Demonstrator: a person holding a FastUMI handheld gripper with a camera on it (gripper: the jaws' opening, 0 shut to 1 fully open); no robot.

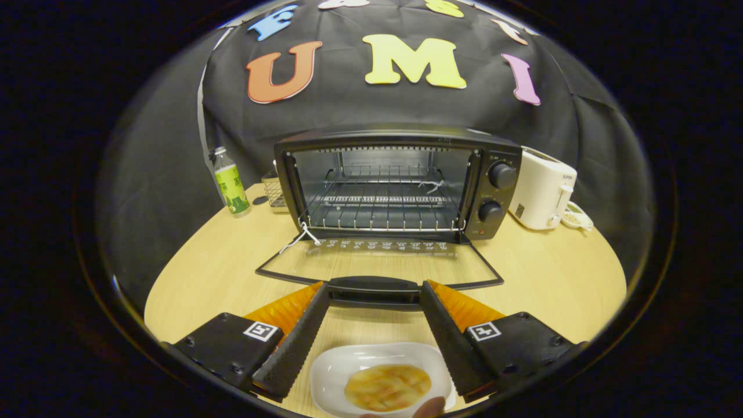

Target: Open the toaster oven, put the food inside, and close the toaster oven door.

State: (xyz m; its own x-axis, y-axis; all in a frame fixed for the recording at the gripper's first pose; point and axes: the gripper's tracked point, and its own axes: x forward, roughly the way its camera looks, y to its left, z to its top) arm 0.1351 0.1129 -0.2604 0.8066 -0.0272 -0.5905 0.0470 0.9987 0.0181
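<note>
A black toaster oven [400, 186] stands at the back of the wooden table with its glass door [380, 261] folded down flat. Its wire rack [383, 209] is bare. My gripper [374, 293] is open, with the fingertips level with the two ends of the door handle [374, 290], which lies between them; I cannot tell if they touch it. Below, between the finger bases, a white dish [331, 371] holds a golden pastry-like food [388, 387]. A person's fingertip [432, 406] rests at the dish's near rim.
A green-labelled bottle [230, 183] stands left of the oven, with a small wire basket [273, 188] beside it. A white toaster [543, 191] sits right of the oven. The round table's edge [615, 273] curves round on both sides.
</note>
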